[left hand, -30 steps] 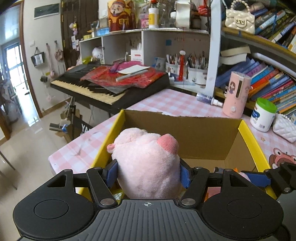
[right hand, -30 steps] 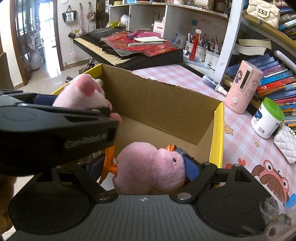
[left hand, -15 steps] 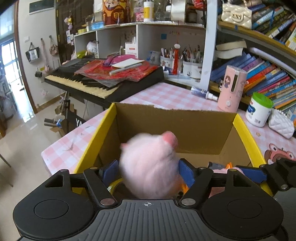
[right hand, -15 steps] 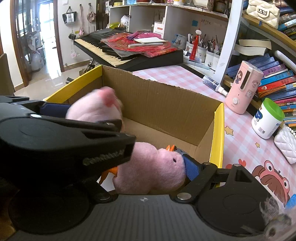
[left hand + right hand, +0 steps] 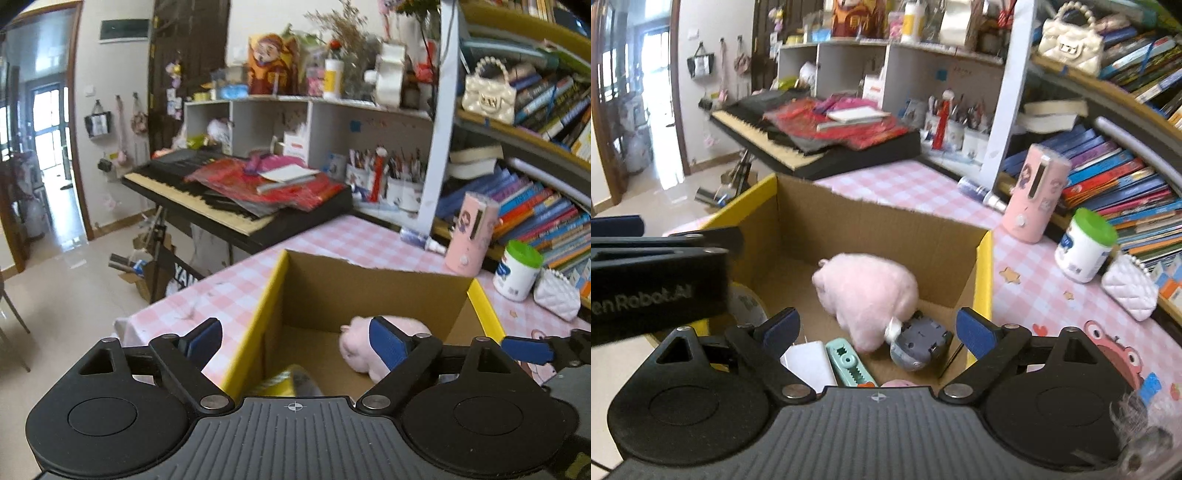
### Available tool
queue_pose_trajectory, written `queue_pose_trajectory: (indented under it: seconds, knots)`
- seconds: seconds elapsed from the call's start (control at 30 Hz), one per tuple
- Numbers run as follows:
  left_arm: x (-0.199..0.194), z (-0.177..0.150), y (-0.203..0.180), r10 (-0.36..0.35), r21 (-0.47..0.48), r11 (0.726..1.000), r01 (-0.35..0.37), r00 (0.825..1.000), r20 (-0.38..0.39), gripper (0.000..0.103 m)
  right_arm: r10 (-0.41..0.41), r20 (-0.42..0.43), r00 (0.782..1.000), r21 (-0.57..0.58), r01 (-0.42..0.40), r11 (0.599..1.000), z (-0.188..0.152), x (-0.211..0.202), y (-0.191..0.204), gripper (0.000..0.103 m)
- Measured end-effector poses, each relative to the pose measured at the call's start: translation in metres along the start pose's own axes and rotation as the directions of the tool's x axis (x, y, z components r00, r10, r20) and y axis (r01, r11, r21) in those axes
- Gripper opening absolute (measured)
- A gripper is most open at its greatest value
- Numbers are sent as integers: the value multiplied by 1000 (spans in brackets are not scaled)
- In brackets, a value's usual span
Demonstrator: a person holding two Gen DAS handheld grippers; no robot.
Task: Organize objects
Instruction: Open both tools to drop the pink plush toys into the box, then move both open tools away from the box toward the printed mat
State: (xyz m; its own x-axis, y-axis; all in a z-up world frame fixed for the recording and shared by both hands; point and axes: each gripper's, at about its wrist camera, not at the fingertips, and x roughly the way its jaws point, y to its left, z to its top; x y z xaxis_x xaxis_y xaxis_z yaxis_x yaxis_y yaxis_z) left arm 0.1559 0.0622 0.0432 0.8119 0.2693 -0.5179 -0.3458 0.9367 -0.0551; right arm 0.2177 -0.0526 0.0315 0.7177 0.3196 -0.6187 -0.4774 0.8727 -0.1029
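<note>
While both grippers gape: one pink plush (image 5: 866, 291), one box (image 5: 875, 229).

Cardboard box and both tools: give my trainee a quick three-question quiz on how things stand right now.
1. True or false: the left tool is shut on the pink plush pig.
2. Where does the pig lie? A) on the checked tablecloth B) inside the cardboard box C) on the keyboard
3. Fill in: in the right wrist view, the right tool is ____, with nothing between its blue pads.

Key
1. False. Its jaws stand apart, holding nothing; the pig lies on the box floor.
2. B. It rests beside a grey toy and near a mint-green item.
3. open
</note>
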Motion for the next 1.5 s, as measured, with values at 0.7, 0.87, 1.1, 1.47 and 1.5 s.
queue_pose_trajectory:
  seconds: [0.7, 0.87, 1.1, 1.47, 1.5]
  knots:
    - [-60, -40, 46, 27, 0, 1000, -27, 999, 17, 94, -290, 85, 953, 161, 274, 948, -47, -81, 8, 94]
    - [-68, -62, 52, 30, 42, 999, -28, 998, -47, 94, -317, 35, 948, 124, 310, 943, -68, -88, 29, 100]
    - [-82, -79, 59, 44, 106, 994, -35, 995, -86, 95, -364, -33, 931, 86, 366, 927, -93, -94, 53, 103]
    - [-102, -103, 63, 36, 180, 984, -11, 990, -137, 97, -385, -87, 919, 67, 391, 918, -121, -111, 76, 103]
    - [-104, -105, 63, 33, 187, 982, -6, 990, -140, 97, -387, -92, 917, 68, 394, 917, -124, -112, 78, 103]
